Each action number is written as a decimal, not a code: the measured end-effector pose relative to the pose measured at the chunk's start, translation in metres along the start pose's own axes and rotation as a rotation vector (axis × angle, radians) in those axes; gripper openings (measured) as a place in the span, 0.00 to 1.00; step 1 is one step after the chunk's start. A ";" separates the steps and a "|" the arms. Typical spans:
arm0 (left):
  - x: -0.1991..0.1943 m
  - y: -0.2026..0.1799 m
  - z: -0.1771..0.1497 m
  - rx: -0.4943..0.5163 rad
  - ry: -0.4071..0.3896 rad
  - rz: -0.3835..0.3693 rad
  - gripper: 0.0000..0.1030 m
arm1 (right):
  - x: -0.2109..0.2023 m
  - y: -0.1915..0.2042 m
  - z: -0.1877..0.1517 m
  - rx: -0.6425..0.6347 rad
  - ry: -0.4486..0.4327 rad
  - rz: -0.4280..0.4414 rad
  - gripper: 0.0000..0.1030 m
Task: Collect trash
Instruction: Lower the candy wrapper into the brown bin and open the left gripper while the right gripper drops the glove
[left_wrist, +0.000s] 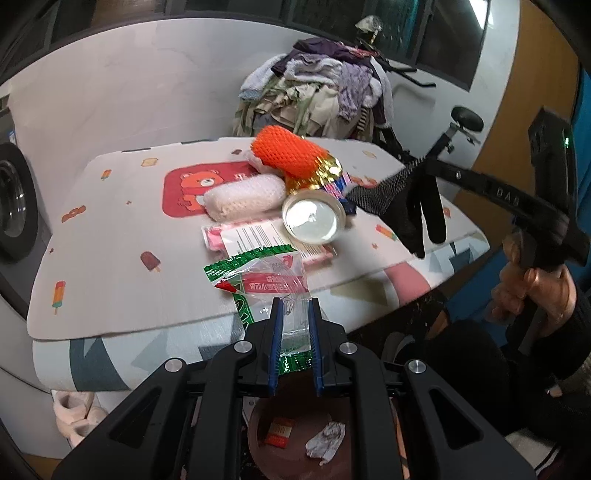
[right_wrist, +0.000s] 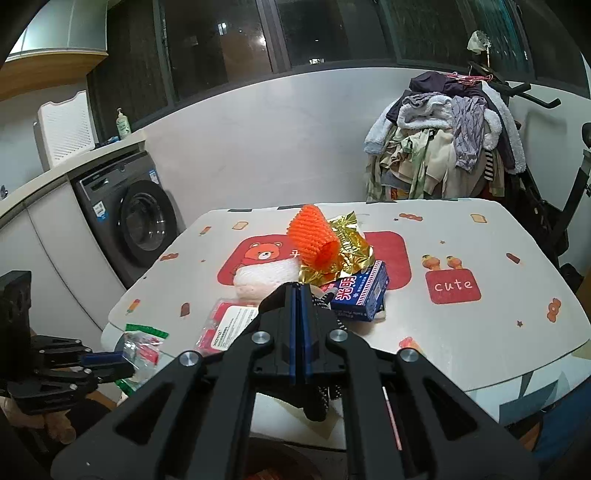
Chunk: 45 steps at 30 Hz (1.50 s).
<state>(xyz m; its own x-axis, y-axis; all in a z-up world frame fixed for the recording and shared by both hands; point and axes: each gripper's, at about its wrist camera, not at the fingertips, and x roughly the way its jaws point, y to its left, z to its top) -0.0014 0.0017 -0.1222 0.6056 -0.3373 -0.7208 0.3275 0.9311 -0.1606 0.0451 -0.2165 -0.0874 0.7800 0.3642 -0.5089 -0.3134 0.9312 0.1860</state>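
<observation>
My left gripper (left_wrist: 295, 306) is shut on a clear plastic wrapper with green and red print (left_wrist: 264, 275), held at the table's near edge above a brown bin (left_wrist: 295, 435). The wrapper also shows in the right wrist view (right_wrist: 142, 345). My right gripper (right_wrist: 298, 290) is shut on a black knitted glove (left_wrist: 402, 206), hanging over the table's right side. On the table lie an orange foam net (right_wrist: 314, 240), a white foam net (right_wrist: 269, 277), gold foil (right_wrist: 349, 245), a blue box (right_wrist: 364, 293), a pink packet (left_wrist: 255, 236) and a round white lid (left_wrist: 313, 218).
The brown bin holds a red paper (left_wrist: 280, 432) and a crumpled tissue (left_wrist: 327, 441). A washing machine (right_wrist: 142, 229) stands left of the table. A heap of clothes (right_wrist: 443, 136) on an exercise bike stands behind it. White slippers (left_wrist: 75, 413) lie on the floor.
</observation>
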 end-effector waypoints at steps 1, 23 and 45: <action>0.000 -0.003 -0.004 0.007 0.011 -0.002 0.14 | -0.004 0.002 -0.003 -0.002 -0.001 0.005 0.07; -0.015 -0.034 -0.062 0.052 0.032 0.108 0.77 | -0.063 0.046 -0.089 -0.084 0.144 0.129 0.07; -0.023 -0.001 -0.042 -0.023 -0.037 0.348 0.92 | 0.019 0.074 -0.161 -0.119 0.493 0.157 0.46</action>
<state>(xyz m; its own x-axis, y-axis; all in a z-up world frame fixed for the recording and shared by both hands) -0.0461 0.0140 -0.1337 0.7038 -0.0036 -0.7103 0.0806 0.9939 0.0749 -0.0499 -0.1428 -0.2187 0.3802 0.4224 -0.8228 -0.4878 0.8474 0.2096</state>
